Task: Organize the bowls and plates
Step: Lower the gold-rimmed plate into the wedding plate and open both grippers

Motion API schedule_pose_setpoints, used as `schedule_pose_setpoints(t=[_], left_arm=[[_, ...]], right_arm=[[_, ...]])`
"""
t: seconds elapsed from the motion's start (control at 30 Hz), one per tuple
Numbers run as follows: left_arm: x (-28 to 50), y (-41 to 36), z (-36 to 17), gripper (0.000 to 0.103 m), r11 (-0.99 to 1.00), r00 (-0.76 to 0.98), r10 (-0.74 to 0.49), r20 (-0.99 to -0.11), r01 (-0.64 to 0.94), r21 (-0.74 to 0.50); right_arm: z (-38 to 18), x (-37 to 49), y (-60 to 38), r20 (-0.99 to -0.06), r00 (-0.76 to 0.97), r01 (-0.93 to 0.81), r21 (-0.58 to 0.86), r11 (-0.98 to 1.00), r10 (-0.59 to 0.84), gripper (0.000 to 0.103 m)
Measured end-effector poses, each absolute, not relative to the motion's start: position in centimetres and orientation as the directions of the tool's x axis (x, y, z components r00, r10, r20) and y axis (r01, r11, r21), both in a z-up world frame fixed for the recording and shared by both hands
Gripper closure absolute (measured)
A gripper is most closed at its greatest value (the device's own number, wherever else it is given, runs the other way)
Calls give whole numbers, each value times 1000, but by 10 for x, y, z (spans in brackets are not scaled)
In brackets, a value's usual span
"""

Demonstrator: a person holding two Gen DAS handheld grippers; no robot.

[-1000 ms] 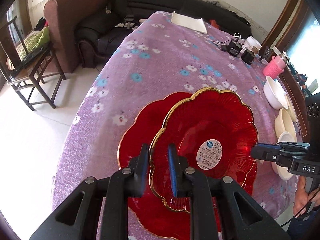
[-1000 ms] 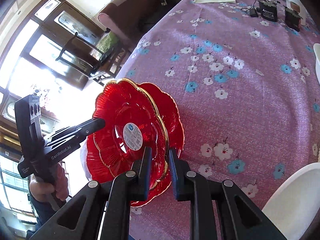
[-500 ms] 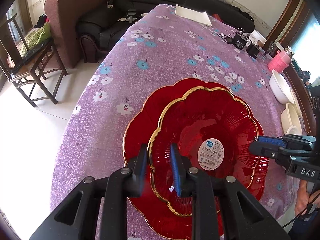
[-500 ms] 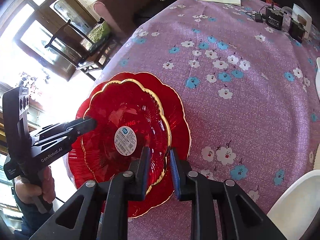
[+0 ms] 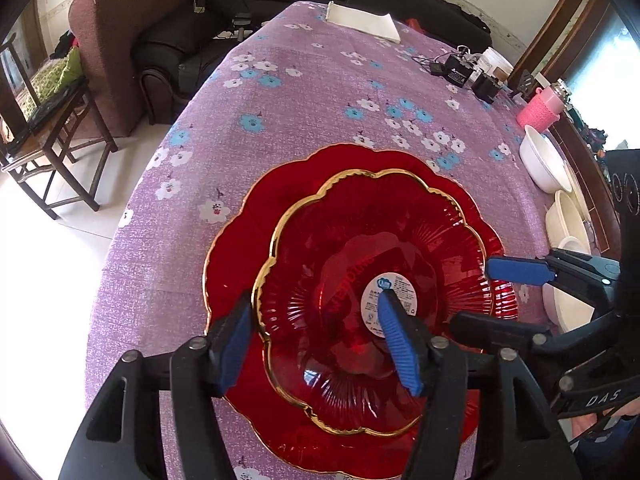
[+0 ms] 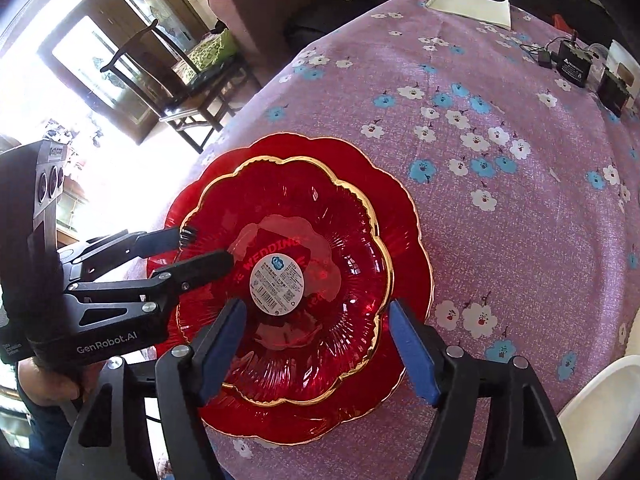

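Red top plate (image 5: 372, 300) lies stacked, rim between both opening tongs, unpinched.

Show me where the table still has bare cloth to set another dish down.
The widest free patch is the flowered cloth between the stacked red plates and the folded white cloth at the far end. It is crowded along the right edge, where white bowls line up, and near the black boxes with cables.

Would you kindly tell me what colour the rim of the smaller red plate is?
Gold: the smaller red plate has a thin gold scalloped edge, clearest in the right wrist view.
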State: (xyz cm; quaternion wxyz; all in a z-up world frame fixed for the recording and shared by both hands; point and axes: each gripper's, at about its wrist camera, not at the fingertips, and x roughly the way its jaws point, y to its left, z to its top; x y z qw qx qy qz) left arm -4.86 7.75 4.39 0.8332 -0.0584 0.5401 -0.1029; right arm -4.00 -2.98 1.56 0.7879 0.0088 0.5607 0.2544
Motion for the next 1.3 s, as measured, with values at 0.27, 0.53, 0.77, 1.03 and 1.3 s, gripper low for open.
schedule_pose_setpoints(t=[0.27, 0.53, 0.77, 1.03, 1.3], left_arm=[[-46, 72, 46, 28, 971, 399, -236, -886, 125, -203], [-43, 75, 47, 25, 964, 397, -266, -878, 119, -238], [-40, 90, 53, 24, 930, 394, -363, -844, 102, -353], [-40, 102, 59, 19, 912, 416, -396, -819, 77, -402], [-50, 102, 67, 19, 923, 473, -368, -800, 80, -377]], right_arm=[[12, -44, -19, -873, 263, -476, 253, 842, 411, 14], [14, -43, -30, -845, 207, -461, 360, 811, 494, 11], [13, -37, -49, -785, 183, -373, 502, 780, 592, 11], [15, -38, -42, -798, 210, -389, 462, 797, 565, 10], [22, -41, -51, -784, 244, -394, 458, 797, 571, 10]])
